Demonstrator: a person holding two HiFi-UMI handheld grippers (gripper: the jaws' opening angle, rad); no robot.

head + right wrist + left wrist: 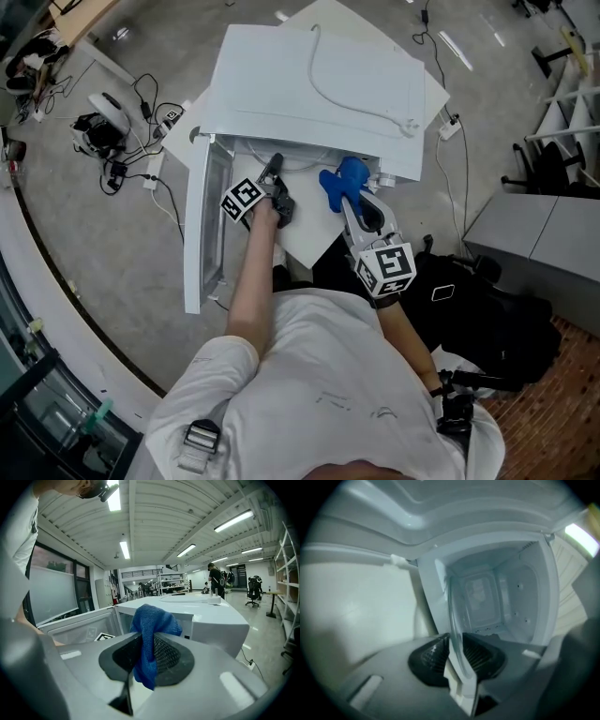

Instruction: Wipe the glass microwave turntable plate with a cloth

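Observation:
The white microwave stands with its door swung open to the left. My left gripper reaches into the cavity mouth. In the left gripper view the clear glass turntable plate stands on edge, and the left gripper is shut on its rim, with the empty cavity behind. In the head view I cannot make out the plate. My right gripper hovers at the microwave's front right, shut on a blue cloth. That cloth bunches above the right gripper and hangs down between its jaws.
The microwave's own cord lies on its top. Cables, a power strip and a headset lie on the floor at left. A black bag and a grey cabinet stand at right. A person stands far off.

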